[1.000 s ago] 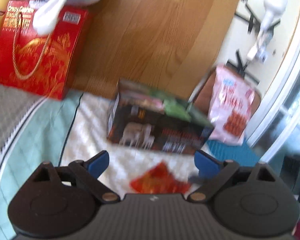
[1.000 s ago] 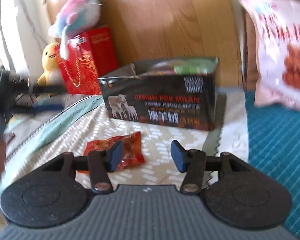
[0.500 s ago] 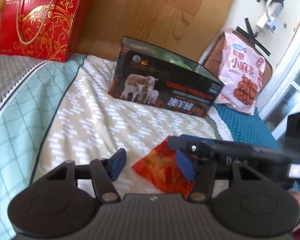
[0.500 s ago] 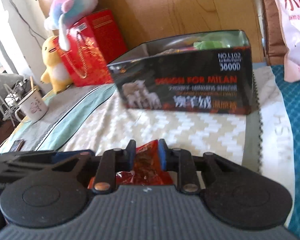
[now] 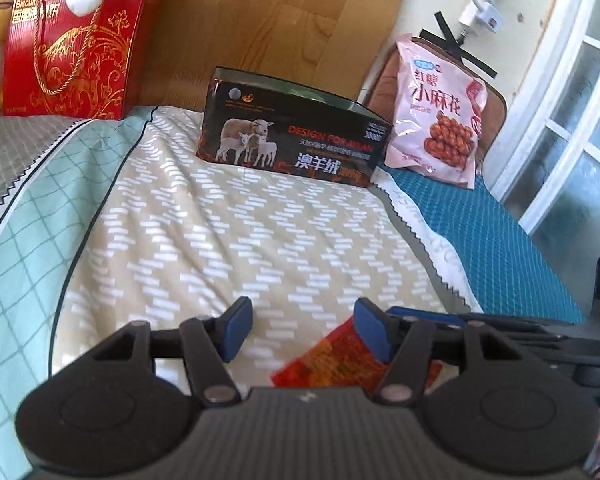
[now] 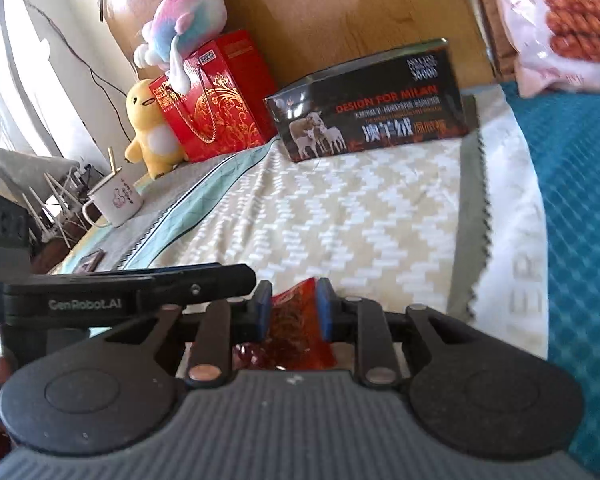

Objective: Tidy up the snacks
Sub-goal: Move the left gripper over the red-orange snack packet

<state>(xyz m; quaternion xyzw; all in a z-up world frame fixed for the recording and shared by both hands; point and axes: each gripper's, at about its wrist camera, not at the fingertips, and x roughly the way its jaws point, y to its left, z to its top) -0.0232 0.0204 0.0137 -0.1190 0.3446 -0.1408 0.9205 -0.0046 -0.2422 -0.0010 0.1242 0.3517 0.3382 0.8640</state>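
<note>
At the left, the left gripper (image 5: 300,330) hangs with its jaws apart, holding nothing. Beside it, the right gripper (image 6: 293,314) is clamped on the red snack packet (image 6: 296,320), probably to carry it to the far open black box (image 6: 370,100).

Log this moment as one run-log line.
right gripper: shut on red snack packet | left gripper: open, holding nothing | black box: open-topped, at back of bed | phase: packet gripped, not boxed

Glossy red snack packet (image 6: 296,328), matt woven cloth (image 5: 260,232), wooden headboard (image 5: 280,16).
</note>
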